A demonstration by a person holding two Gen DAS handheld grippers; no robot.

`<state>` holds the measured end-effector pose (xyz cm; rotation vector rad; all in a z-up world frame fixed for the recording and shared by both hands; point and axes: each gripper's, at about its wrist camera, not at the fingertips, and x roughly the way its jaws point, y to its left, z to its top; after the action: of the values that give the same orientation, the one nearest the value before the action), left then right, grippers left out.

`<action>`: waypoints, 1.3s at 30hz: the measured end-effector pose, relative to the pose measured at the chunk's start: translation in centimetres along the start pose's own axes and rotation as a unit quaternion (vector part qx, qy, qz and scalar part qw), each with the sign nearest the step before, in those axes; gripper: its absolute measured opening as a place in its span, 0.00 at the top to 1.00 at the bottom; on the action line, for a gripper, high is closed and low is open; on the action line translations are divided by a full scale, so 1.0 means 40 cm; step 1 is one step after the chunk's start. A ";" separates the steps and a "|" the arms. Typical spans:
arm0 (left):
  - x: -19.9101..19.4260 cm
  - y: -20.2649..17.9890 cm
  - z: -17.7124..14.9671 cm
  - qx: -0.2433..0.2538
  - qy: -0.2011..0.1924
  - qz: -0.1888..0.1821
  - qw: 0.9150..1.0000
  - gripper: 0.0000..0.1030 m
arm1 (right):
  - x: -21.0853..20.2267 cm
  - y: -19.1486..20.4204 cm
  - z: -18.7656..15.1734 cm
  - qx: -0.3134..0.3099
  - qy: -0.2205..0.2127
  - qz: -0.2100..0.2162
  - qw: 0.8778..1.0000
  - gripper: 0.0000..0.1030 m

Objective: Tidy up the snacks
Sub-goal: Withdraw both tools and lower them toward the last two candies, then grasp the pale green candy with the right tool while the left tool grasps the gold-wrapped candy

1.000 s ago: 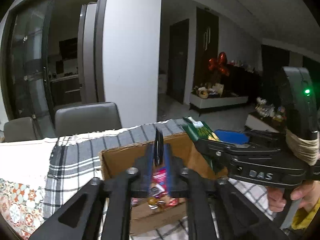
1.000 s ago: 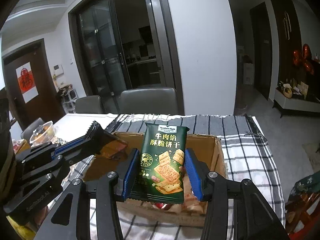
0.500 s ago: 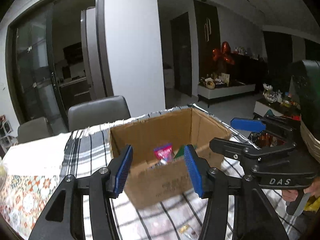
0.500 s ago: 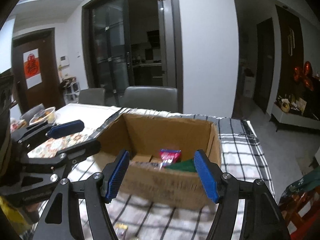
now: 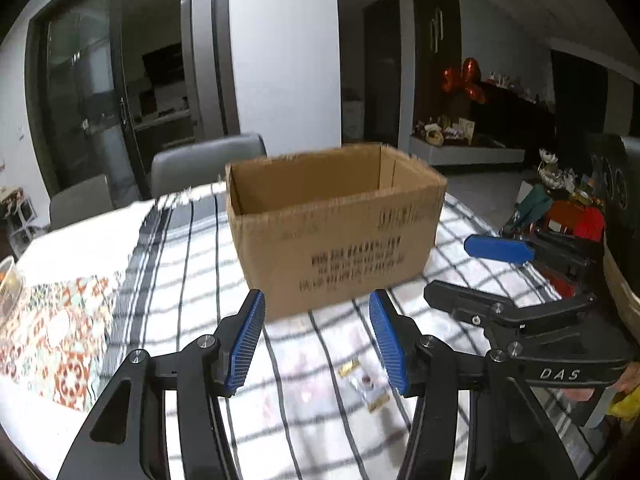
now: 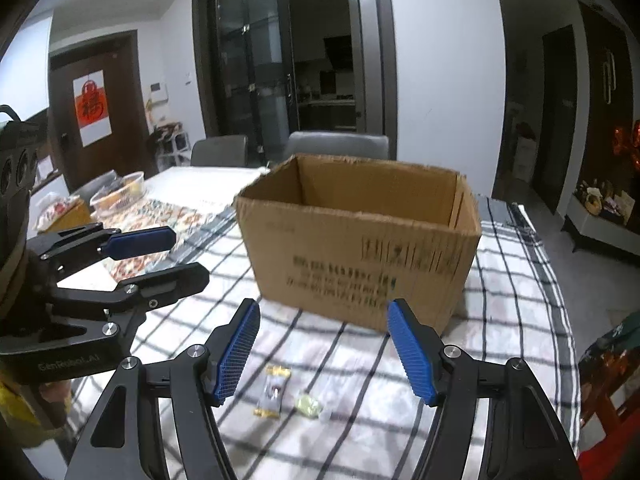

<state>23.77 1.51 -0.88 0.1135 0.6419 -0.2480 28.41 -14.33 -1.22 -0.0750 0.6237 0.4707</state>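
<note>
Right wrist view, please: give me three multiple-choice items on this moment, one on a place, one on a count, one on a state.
1. Where do the small wrapped sweets lie?
A. inside the box
B. on the checked cloth in front of the cardboard box
C. on a chair

2. How many small sweets lie there?
A. two
B. five
C. none

3. How is the right gripper?
A. shut on a green packet
B. shut, empty
C. open, empty

Answers:
1 B, they rest on the cloth, nearer than the box.
2 A, a clear-wrapped one and a yellowish one.
3 C, blue pads apart, nothing between.
</note>
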 end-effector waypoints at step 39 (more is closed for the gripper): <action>0.170 -0.007 -0.178 -0.029 0.135 -0.023 0.990 0.48 | 0.241 0.012 -0.167 -0.035 0.179 0.062 0.981 0.64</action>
<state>24.83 1.21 -10.65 0.0767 0.9218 -0.2594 31.41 -11.42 -12.20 -0.1917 0.9682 0.6062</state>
